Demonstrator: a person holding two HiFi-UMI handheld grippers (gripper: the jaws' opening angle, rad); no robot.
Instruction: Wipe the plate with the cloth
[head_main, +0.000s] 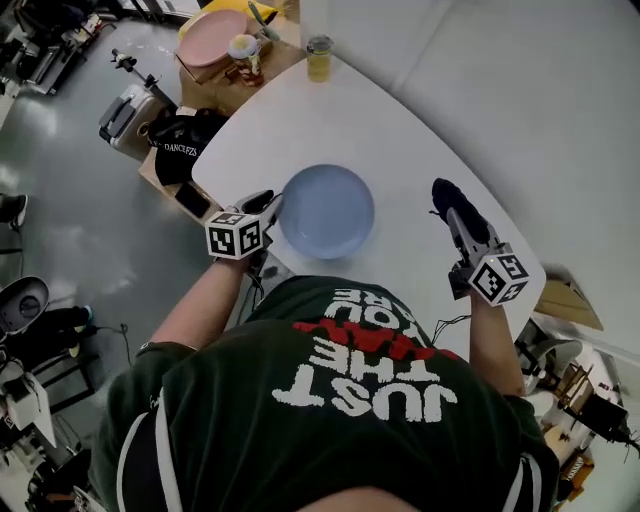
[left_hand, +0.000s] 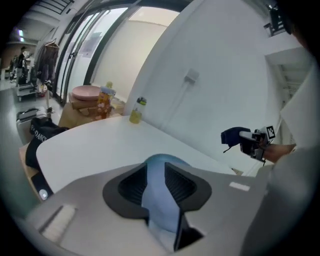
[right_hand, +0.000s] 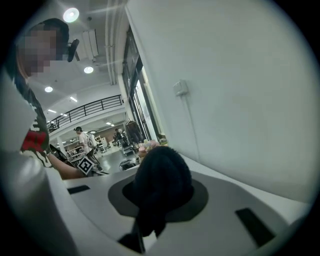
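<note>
A light blue plate (head_main: 326, 210) lies flat on the white table (head_main: 300, 130), near its front edge. My left gripper (head_main: 270, 206) is at the plate's left rim. In the left gripper view its jaws (left_hand: 156, 172) stand a little apart, and the blue plate (left_hand: 165, 161) shows through the gap and just beyond it; I see no pad pressing on it. My right gripper (head_main: 452, 212) hovers to the right of the plate, apart from it, shut on a bunched dark cloth (head_main: 443, 193). The dark cloth (right_hand: 162, 172) bulges over that gripper's tips and hides them.
A jar of yellow liquid (head_main: 319, 58) stands at the table's far edge. Beyond it, a pink plate (head_main: 212, 37) and small items rest on a cardboard box. A black bag (head_main: 185, 140) and a grey case (head_main: 128, 118) sit left of the table. A white wall runs along the right.
</note>
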